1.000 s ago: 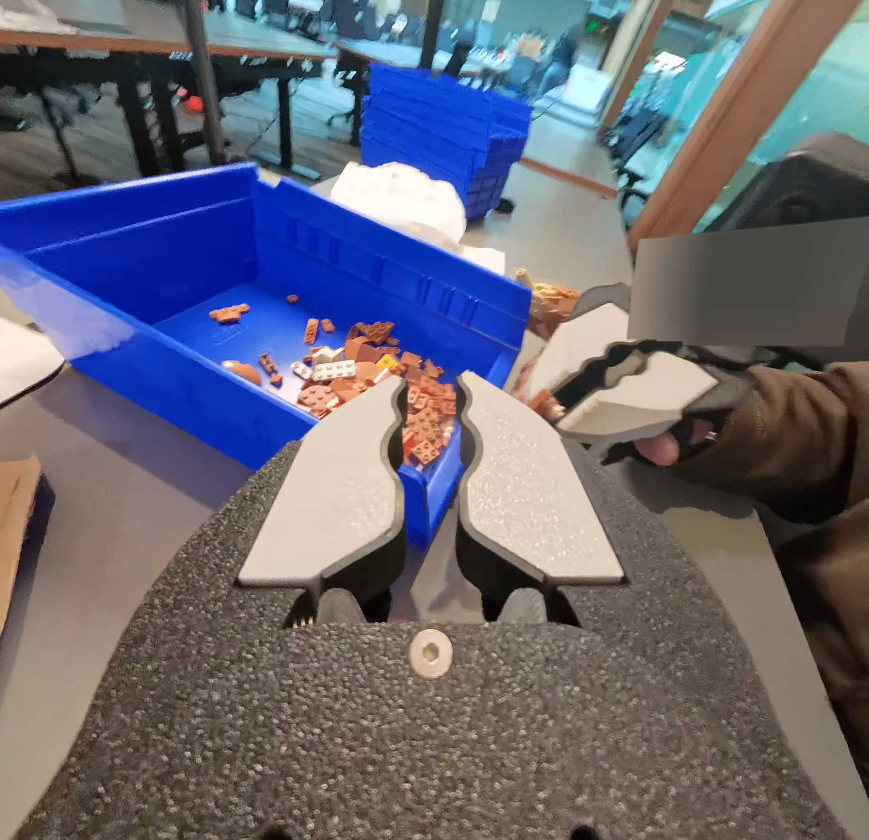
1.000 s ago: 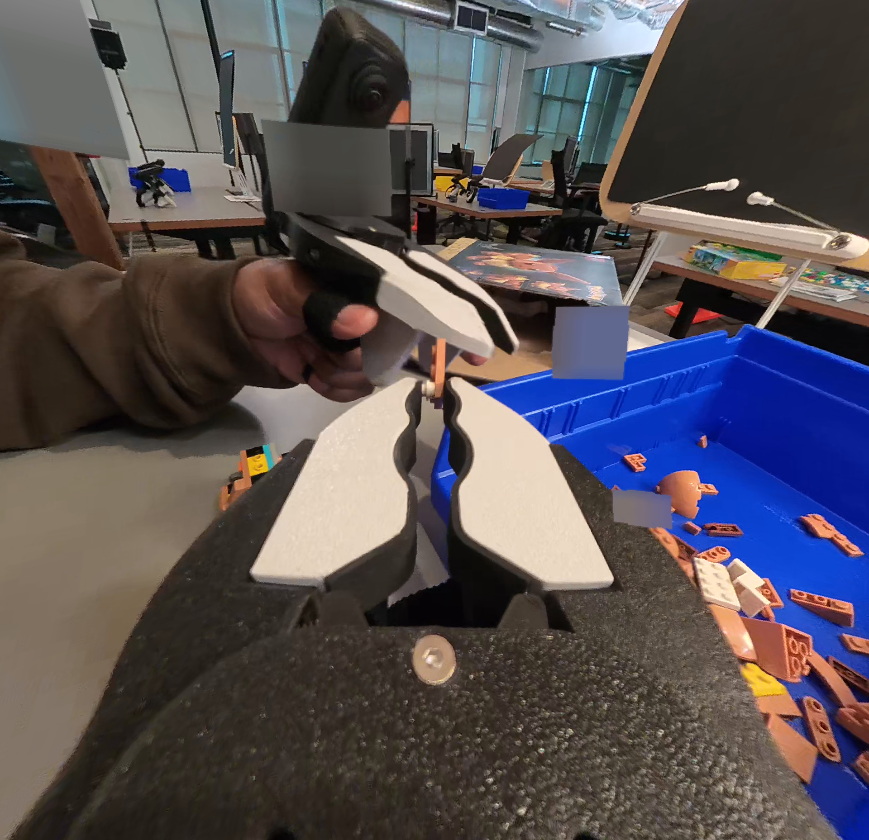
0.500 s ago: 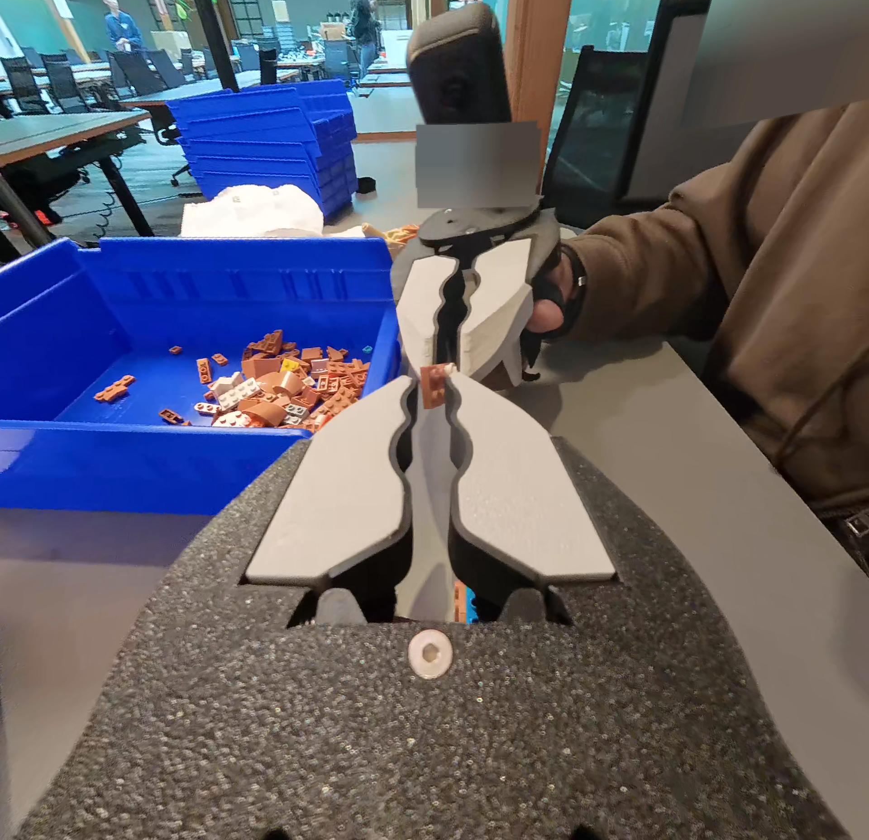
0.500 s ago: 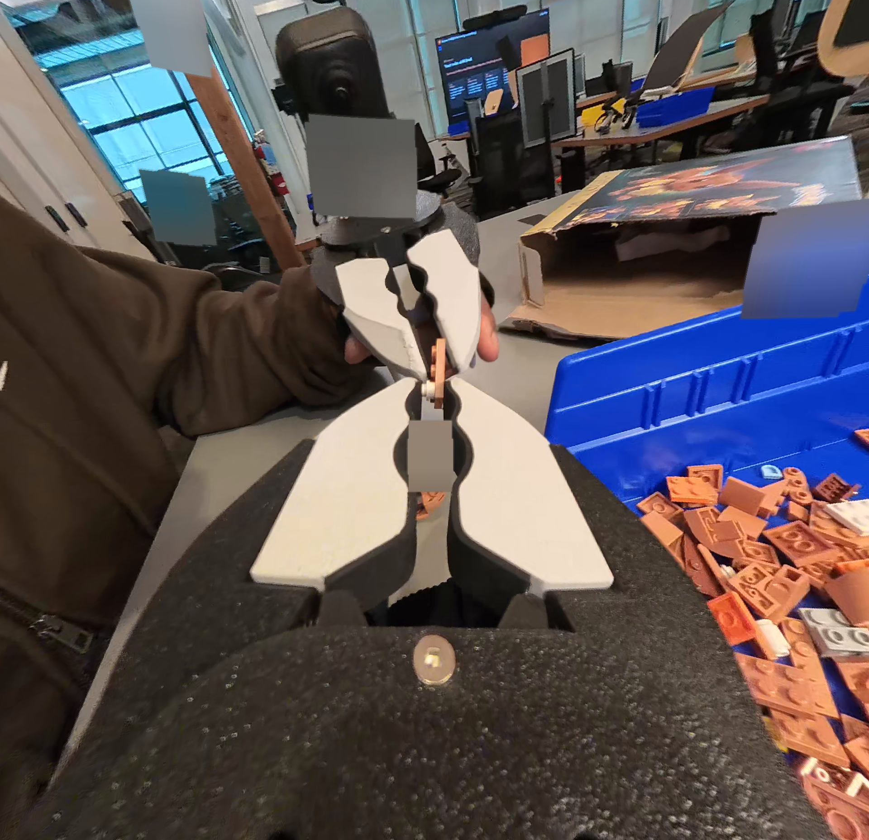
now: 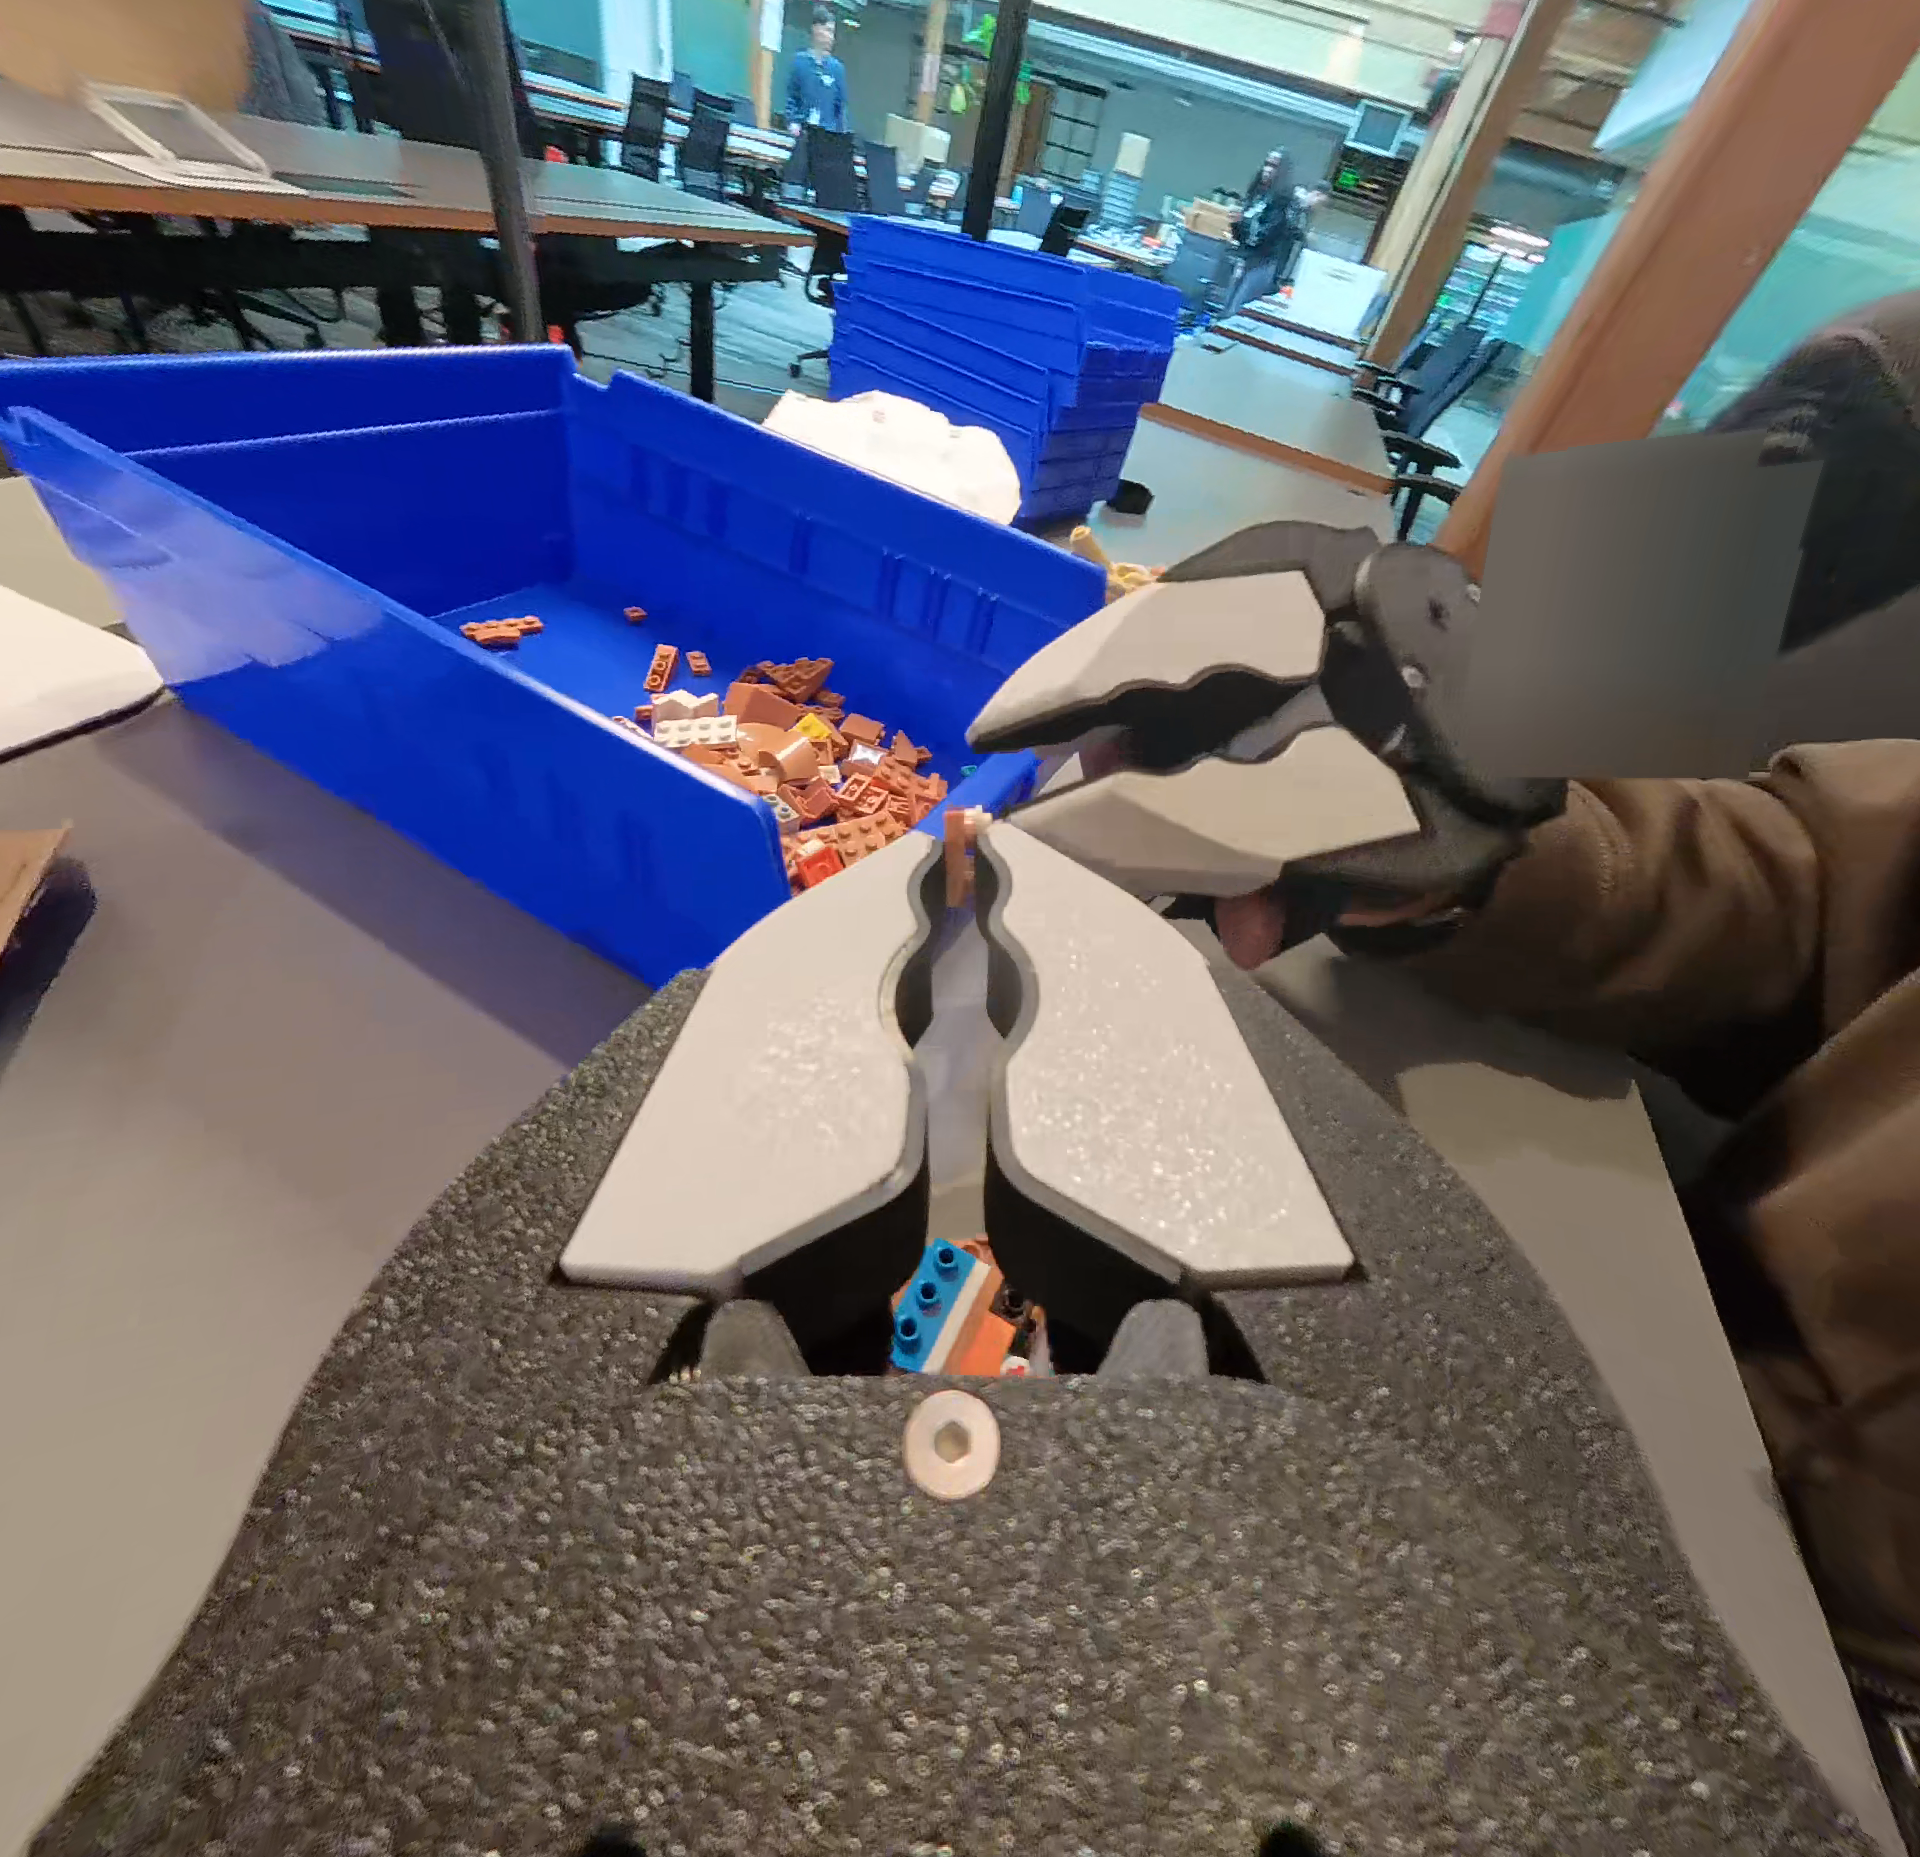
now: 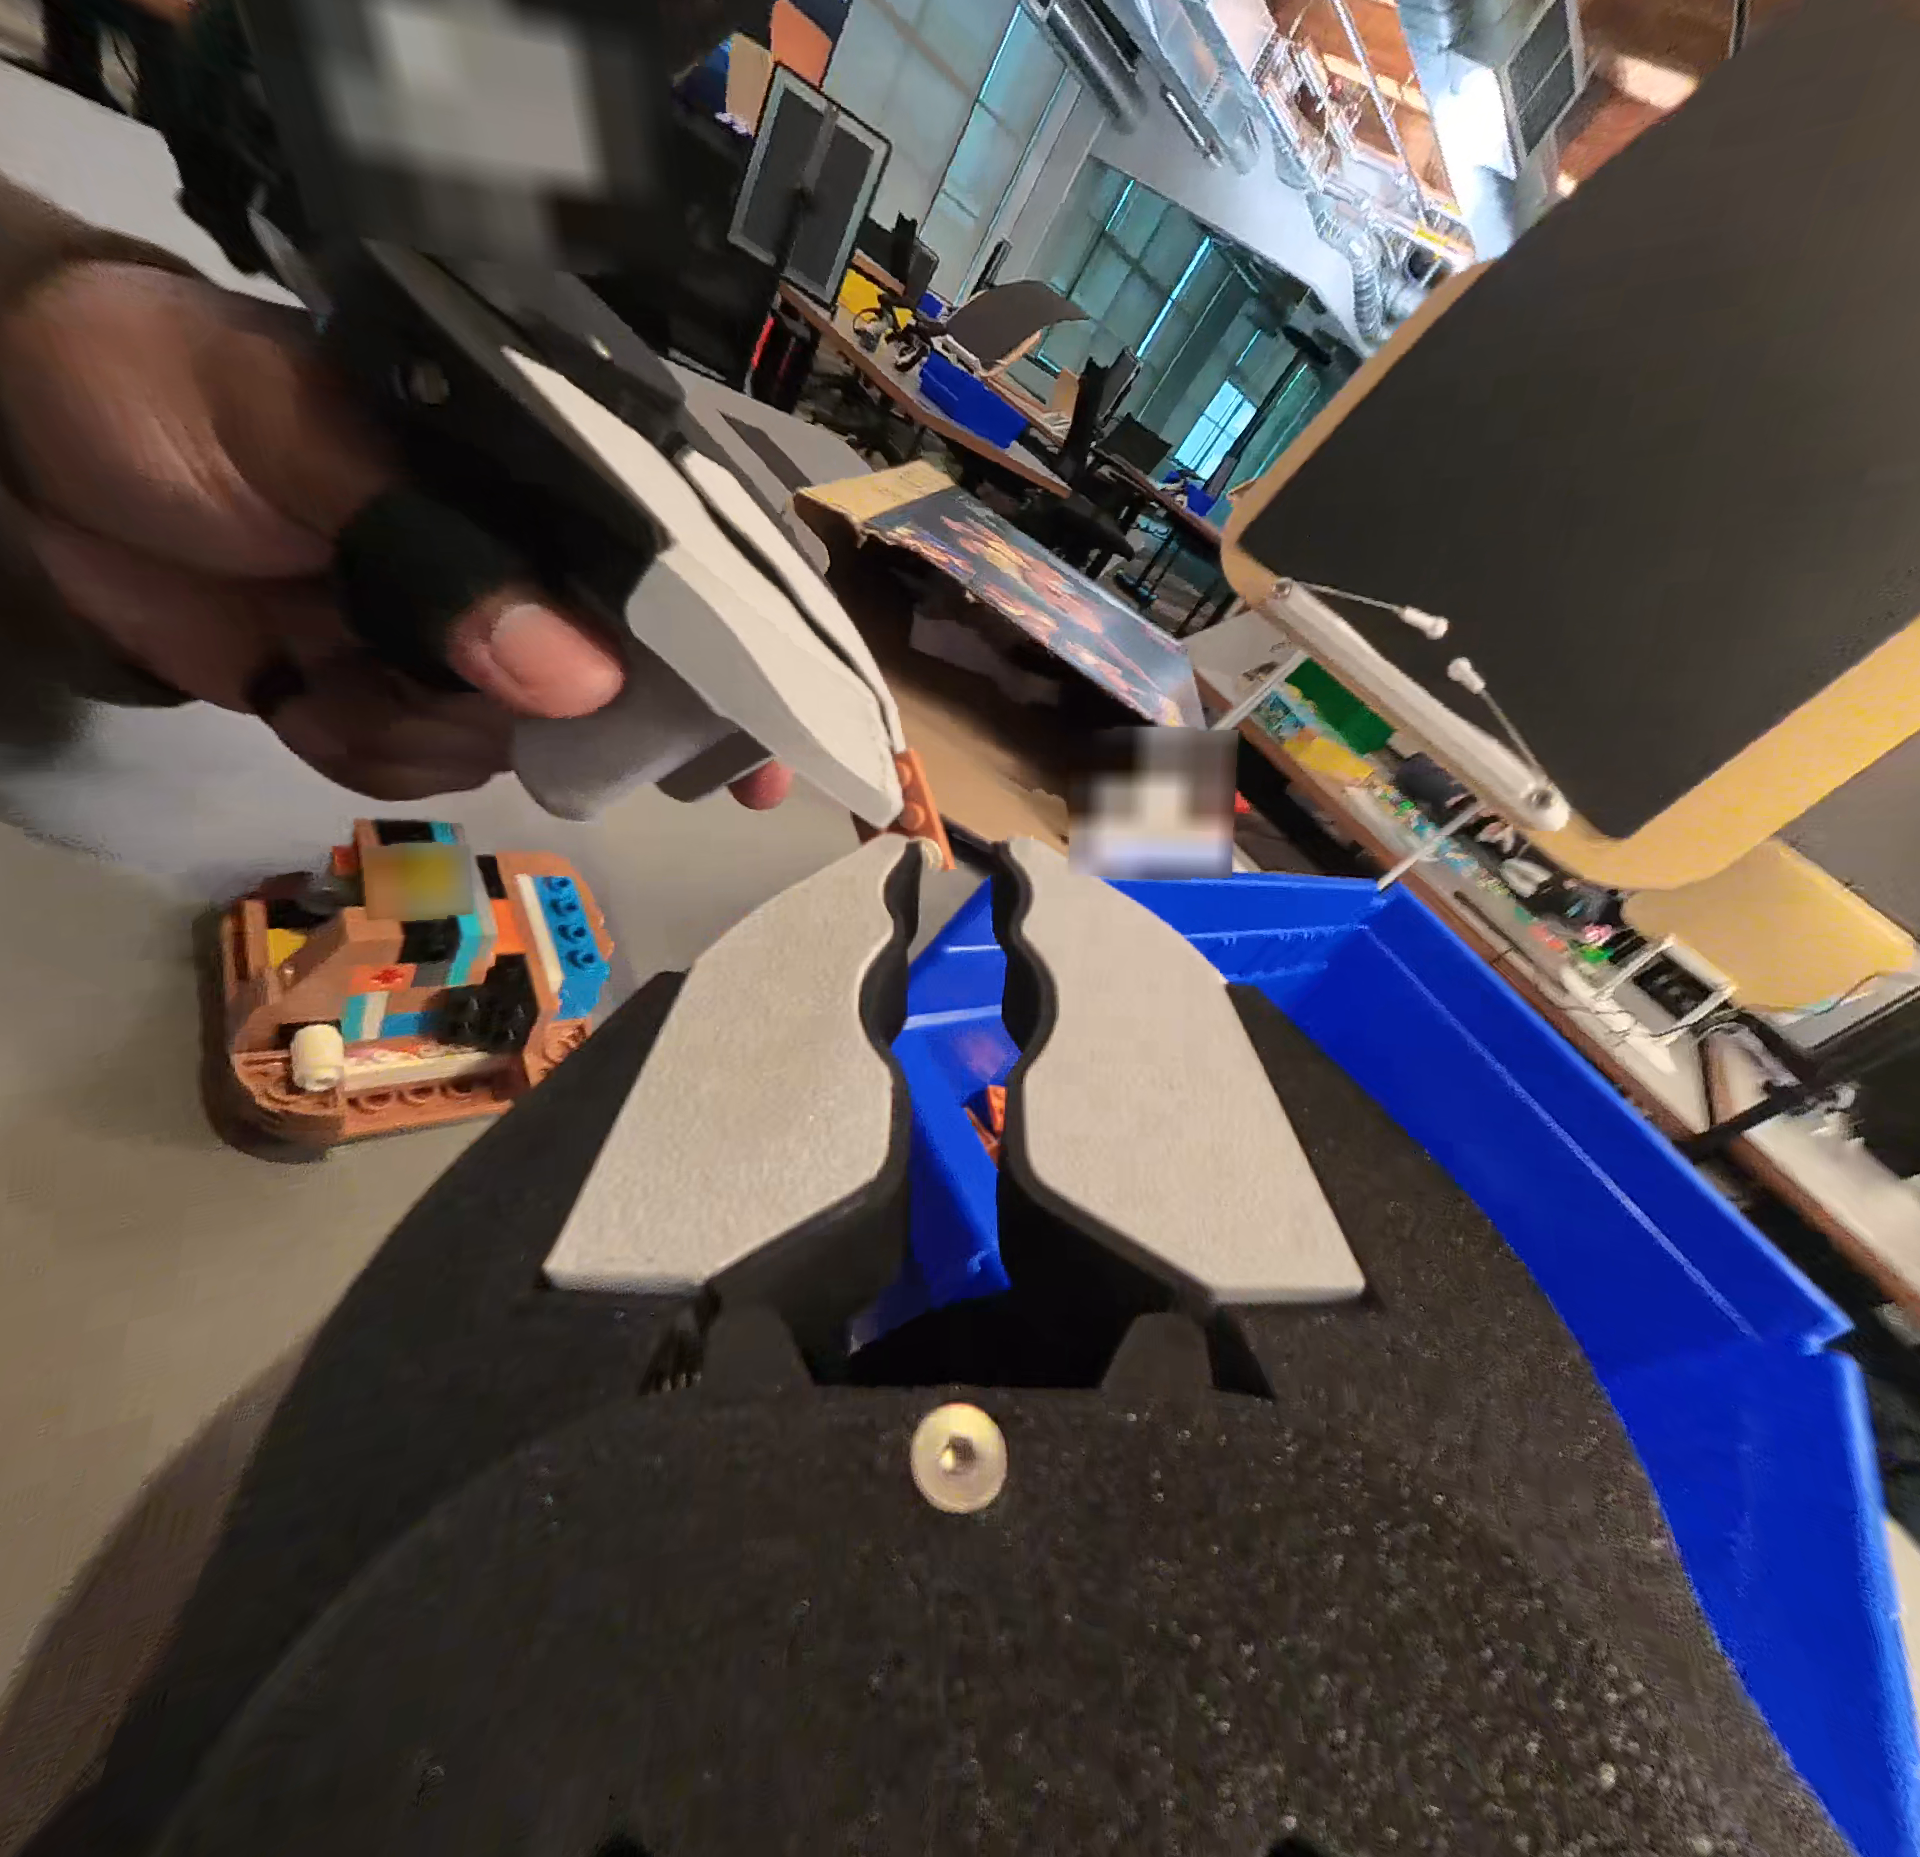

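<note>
The left hand-held gripper (image 5: pixel 961 851) pinches a small brown plate (image 5: pixel 957 865); the right hand-held gripper (image 6: pixel 956 857), slightly parted and empty, should align squarely beside it.

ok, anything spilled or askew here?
Nothing stands out. Loose bricks lie inside the blue bin, the small brick model sits flat on the table, and the left gripper pinches a brown plate at its tips.
</note>
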Tool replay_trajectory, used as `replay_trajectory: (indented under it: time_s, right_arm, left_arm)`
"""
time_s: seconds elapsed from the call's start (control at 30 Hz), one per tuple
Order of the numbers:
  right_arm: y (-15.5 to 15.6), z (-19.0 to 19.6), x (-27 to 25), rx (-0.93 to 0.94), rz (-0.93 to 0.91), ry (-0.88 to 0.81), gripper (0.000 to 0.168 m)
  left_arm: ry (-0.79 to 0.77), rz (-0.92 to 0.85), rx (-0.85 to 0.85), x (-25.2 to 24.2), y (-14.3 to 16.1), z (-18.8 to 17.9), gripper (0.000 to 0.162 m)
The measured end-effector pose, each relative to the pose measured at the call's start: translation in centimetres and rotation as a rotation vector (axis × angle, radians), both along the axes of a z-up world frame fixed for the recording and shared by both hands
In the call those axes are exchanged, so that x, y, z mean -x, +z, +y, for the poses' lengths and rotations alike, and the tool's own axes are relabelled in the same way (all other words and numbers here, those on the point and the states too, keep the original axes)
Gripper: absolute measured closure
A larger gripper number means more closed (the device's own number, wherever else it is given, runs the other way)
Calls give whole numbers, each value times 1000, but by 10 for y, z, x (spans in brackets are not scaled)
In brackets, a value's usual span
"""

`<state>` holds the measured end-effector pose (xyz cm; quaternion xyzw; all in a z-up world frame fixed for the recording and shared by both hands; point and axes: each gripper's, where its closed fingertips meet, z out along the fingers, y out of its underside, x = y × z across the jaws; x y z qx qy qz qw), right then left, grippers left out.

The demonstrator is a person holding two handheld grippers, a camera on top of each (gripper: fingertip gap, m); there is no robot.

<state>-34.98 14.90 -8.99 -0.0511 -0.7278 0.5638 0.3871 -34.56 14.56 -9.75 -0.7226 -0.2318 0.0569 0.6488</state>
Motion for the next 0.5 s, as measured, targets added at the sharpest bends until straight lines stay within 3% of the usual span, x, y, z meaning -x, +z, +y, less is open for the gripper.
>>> replay_trajectory:
  time_s: [0.5]
  right_arm:
    - [-7,-7,-4,-57,34,-15,160]
  left_arm:
    - [87,48,-1,-3,-2,0,158]
